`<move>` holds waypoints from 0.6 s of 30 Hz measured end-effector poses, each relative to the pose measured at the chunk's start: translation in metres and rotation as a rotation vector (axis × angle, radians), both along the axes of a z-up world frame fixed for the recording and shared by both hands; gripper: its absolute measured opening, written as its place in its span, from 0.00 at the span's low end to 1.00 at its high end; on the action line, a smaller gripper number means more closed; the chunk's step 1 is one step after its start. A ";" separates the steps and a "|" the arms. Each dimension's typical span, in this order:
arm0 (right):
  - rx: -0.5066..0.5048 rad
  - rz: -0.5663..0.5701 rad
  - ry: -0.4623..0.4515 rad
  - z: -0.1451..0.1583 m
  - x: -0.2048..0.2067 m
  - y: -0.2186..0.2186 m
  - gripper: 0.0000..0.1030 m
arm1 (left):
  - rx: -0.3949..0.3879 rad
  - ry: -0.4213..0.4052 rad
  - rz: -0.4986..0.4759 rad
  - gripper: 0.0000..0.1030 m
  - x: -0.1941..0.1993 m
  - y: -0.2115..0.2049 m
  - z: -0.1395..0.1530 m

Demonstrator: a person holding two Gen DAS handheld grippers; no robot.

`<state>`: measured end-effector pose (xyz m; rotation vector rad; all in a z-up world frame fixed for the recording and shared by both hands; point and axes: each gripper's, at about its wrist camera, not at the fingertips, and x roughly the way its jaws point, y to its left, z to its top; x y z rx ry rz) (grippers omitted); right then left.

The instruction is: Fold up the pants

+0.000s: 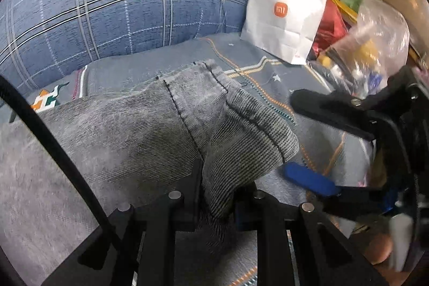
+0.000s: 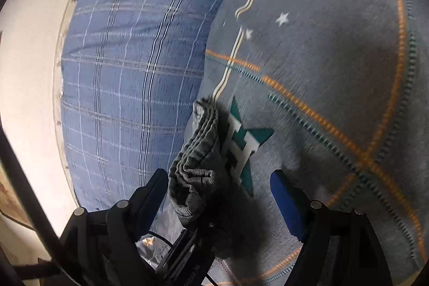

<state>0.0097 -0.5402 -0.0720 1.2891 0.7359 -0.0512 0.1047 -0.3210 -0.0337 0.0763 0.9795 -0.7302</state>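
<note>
Left wrist: left gripper (image 1: 214, 203) clamps the pants (image 1: 150, 130) hem (leg runs forward-left); right gripper (image 2: 219, 195) gapes wide beside it.

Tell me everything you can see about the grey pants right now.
The pants are grey ribbed fabric, like corduroy or worn denim, with dark stitched seams and a hemmed leg end. The left tongs are shut on a bunched fold near that hem, lifting it off the patterned bedspread. The right tongs stand open beside it, not gripping. In the right wrist view the layered cloth edge hangs between the open fingers. The rest trails toward the lower left.
</note>
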 end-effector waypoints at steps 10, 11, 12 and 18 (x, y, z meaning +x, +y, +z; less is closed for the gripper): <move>0.077 0.059 -0.070 -0.001 0.009 0.009 0.79 | -0.021 0.048 0.020 0.18 -0.007 0.009 0.002; 0.079 0.058 -0.070 -0.001 0.010 0.009 0.79 | -0.027 0.054 0.023 0.18 -0.006 0.010 0.002; 0.090 0.059 -0.077 -0.002 0.010 0.010 0.79 | -0.034 0.060 0.026 0.18 -0.006 0.011 0.002; 0.164 0.082 -0.111 -0.008 0.015 0.013 0.79 | -0.081 0.096 0.045 0.18 -0.001 0.019 0.004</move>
